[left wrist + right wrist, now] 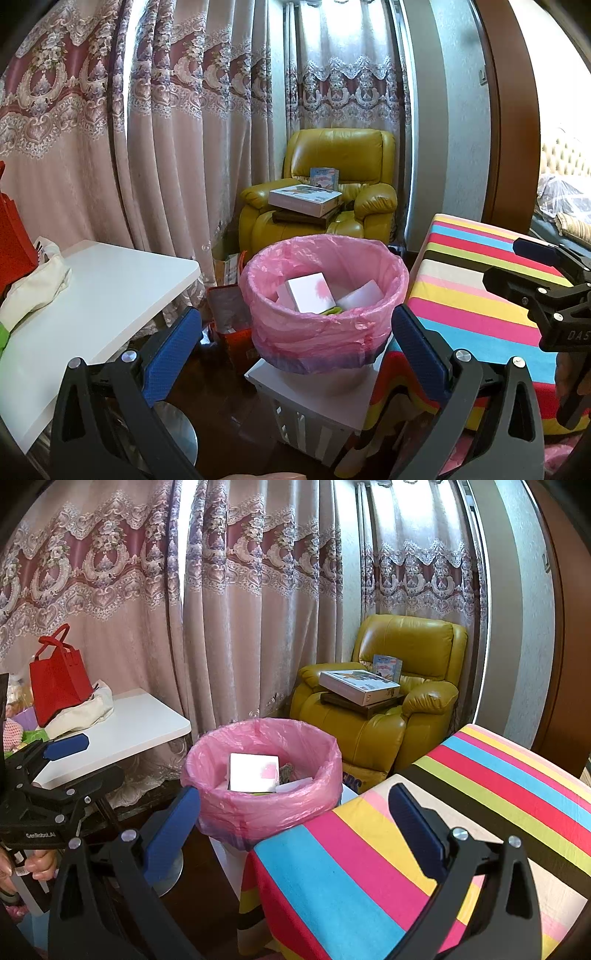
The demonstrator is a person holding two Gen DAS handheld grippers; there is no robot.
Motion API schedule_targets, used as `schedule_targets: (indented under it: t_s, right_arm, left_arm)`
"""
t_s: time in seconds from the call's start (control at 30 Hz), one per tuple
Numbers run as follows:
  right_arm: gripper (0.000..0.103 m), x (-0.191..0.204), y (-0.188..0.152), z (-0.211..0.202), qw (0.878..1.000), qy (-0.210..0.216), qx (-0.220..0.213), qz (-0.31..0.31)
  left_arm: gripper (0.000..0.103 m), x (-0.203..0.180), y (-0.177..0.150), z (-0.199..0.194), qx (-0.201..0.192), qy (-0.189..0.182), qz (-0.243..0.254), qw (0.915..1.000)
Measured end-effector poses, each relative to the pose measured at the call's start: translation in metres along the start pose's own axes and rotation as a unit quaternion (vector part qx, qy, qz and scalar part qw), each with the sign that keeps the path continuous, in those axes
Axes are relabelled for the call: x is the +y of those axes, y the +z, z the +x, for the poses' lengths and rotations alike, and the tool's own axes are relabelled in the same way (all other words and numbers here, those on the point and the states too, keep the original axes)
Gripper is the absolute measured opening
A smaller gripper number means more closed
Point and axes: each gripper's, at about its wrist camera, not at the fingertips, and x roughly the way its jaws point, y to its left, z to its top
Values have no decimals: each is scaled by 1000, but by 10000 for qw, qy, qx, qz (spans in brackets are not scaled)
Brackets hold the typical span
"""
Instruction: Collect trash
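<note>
Your left gripper and right gripper both hang with fingers spread and empty. The pink-lined bin, centre frame, already holds white boxes. Judged step: between deposits; next, find remaining trash, none evident on the striped table.

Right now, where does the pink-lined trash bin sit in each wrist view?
Left wrist: the pink-lined trash bin is centre frame, between the left gripper fingers.
Right wrist: the bin is left of centre, just past the left finger of the right gripper.
Shared landmark: the yellow armchair behind it.
</note>
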Motion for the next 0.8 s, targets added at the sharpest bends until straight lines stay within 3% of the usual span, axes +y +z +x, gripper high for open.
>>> schedule_targets:
  t_s: [0.8]
  right_arm:
    - [99, -1, -1, 0, 10000, 30, 15, 32]
  left_arm:
    - [97, 0, -5, 4, 42, -25, -17, 10000]
